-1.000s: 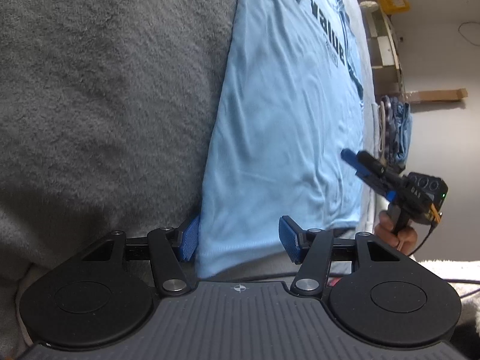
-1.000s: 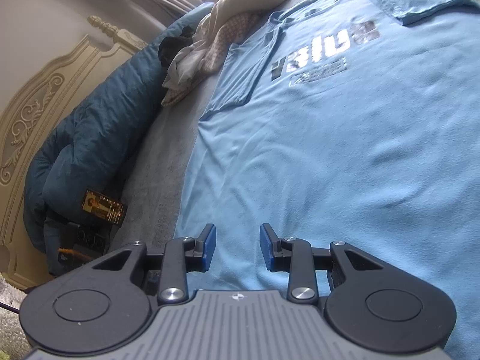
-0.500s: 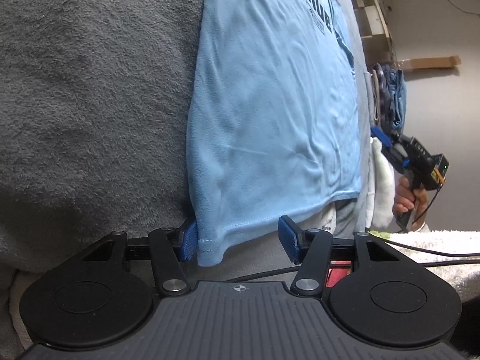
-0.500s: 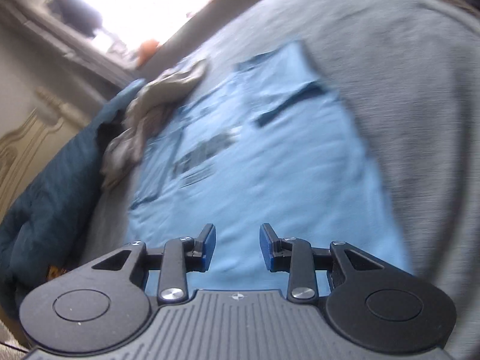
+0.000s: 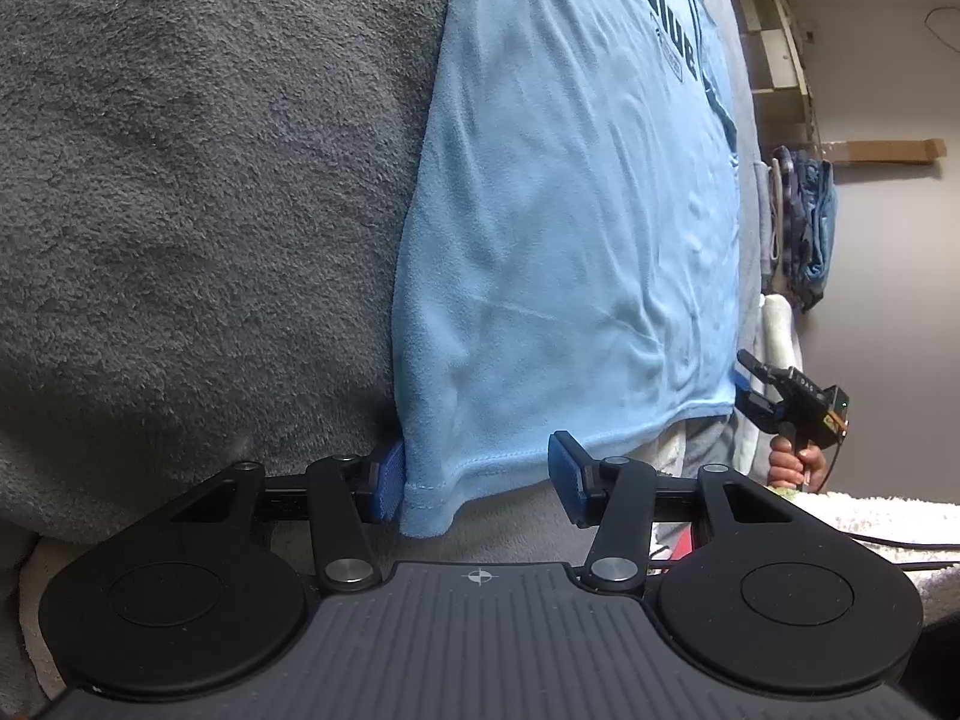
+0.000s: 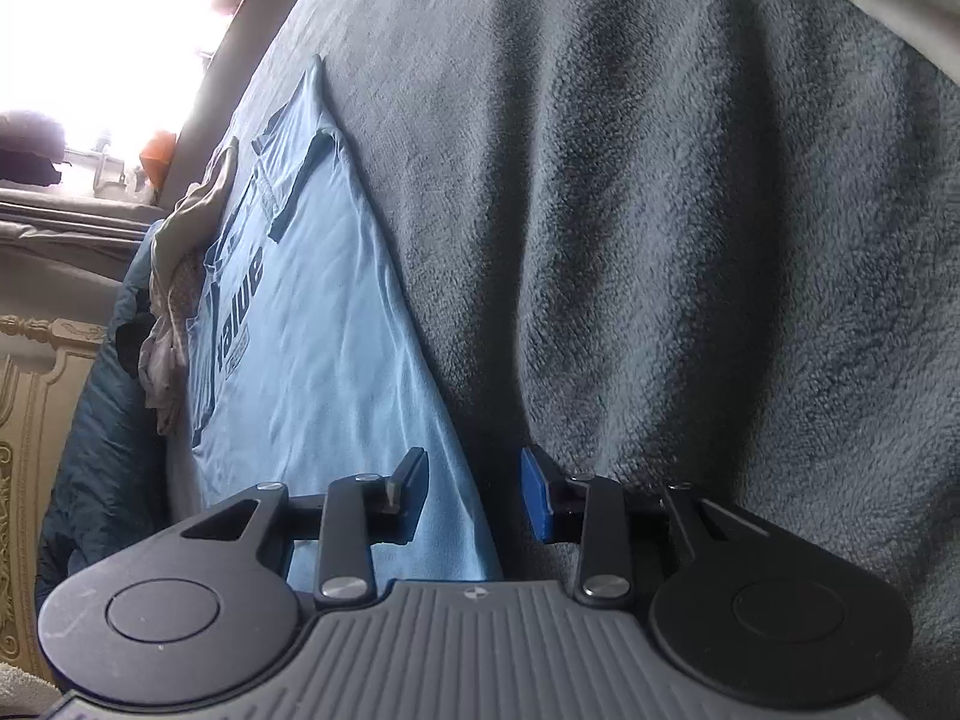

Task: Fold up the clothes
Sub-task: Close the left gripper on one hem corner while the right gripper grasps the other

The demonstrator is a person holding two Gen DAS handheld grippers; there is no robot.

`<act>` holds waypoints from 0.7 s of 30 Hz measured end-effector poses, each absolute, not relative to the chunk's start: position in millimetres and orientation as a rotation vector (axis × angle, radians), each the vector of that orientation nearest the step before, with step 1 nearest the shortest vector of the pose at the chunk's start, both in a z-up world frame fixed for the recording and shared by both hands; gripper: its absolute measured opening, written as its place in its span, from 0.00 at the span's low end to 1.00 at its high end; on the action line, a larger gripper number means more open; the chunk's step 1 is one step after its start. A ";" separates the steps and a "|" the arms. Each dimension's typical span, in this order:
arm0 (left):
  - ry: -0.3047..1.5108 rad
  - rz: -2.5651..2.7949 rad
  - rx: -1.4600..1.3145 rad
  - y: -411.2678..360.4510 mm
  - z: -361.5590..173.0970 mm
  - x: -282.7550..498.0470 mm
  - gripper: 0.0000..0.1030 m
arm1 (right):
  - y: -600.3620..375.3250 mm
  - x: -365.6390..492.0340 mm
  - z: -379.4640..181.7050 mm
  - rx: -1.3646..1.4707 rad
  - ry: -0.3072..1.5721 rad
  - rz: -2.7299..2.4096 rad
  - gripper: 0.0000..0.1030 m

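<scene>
A light blue T-shirt (image 5: 570,240) with dark lettering lies flat on a grey fleece blanket (image 5: 210,210). My left gripper (image 5: 474,480) sits at the shirt's near hem corner. Its jaws are closing, with the corner between the blue pads, and the right pad still stands apart from the cloth. In the same view my right gripper (image 5: 750,384), held by a hand (image 5: 792,462), hovers at the hem's other corner. Its own view shows the right gripper (image 6: 474,492) open over the T-shirt (image 6: 312,330), whose side edge runs between the pads with blanket (image 6: 690,240) to the right.
A beige garment (image 6: 180,276) and a dark teal duvet (image 6: 90,450) lie past the shirt, by an ornate headboard (image 6: 24,420). Folded clothes (image 5: 804,222) are stacked beyond the bed's edge. A white towel (image 5: 870,516) lies near my left gripper.
The right gripper swung down and across from over the shirt's chest to the hem's far corner, rolling as it went. The left gripper stayed at its corner and its jaws narrowed slightly.
</scene>
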State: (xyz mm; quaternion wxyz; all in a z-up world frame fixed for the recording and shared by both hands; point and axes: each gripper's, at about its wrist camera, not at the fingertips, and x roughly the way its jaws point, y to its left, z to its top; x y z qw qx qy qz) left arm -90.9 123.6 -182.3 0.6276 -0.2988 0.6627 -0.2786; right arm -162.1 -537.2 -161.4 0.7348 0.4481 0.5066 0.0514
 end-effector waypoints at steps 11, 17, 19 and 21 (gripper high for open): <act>1.552 -0.653 -0.663 122.0 -185.3 -95.4 0.43 | -548.9 -179.9 -154.2 0.983 1.119 0.117 0.28; 1.546 -0.660 -0.620 119.1 -182.3 -96.2 0.39 | -534.2 -181.8 -164.1 1.007 1.171 0.202 0.29; 1.548 -0.660 -0.609 119.2 -181.9 -96.5 0.36 | -528.7 -182.2 -164.1 0.990 1.176 0.222 0.23; 1.550 -0.659 -0.593 119.0 -181.5 -96.9 0.30 | -524.3 -181.8 -162.7 0.962 1.182 0.239 0.15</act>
